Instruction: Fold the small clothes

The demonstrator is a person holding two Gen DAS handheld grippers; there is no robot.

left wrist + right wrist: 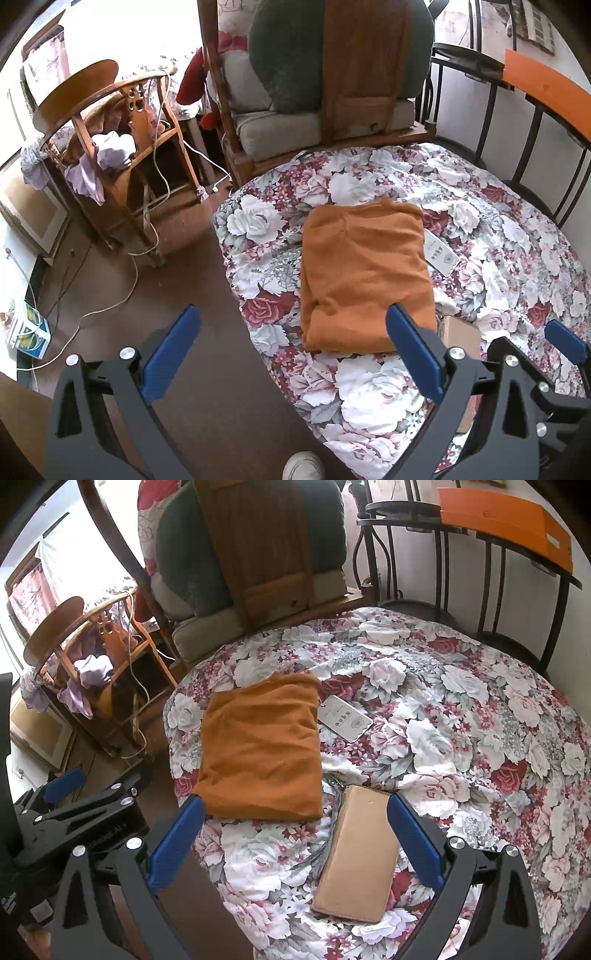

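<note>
So in the left wrist view, the orange garment (pixel 364 275) is folded into a neat rectangle and lies flat on the floral bedspread (pixel 491 236), close to the bed's near-left edge. A white hang tag (pixel 441 258) pokes out from the garment's right side, touching it. The left gripper (pixel 293 345) hangs just short of the garment's near edge with its blue fingers (pixel 171 354) spread wide apart, nothing between them. One finger sits over the brown floor, the other overlaps the garment's near right corner in the picture; can't tell if it actually touches. A bit of the right gripper (pixel 565 341) shows to the right of the garment, past a tan cardboard piece (pixel 460 330). Beyond the garment's far edge there's a cushioned wooden chair (pixel 321 122), and off to its left a wooden side chair (pixel 110 122) with lilac clothes dumped on it.

Right wrist view: same garment (pixel 260 751), same flat rectangle on the bedspread (pixel 480 720), with the tag (pixel 345 718) lying at its right edge. The cardboard piece (pixel 360 853) lies just to the near-right of the garment, almost touching its corner. The right gripper (pixel 295 829) is wide open too, fingers (pixel 415 840) apart and empty, one tip near the garment's near left corner, the other over the cardboard. The left gripper (pixel 64 784) shows to the left of the garment, off the bed.
</note>
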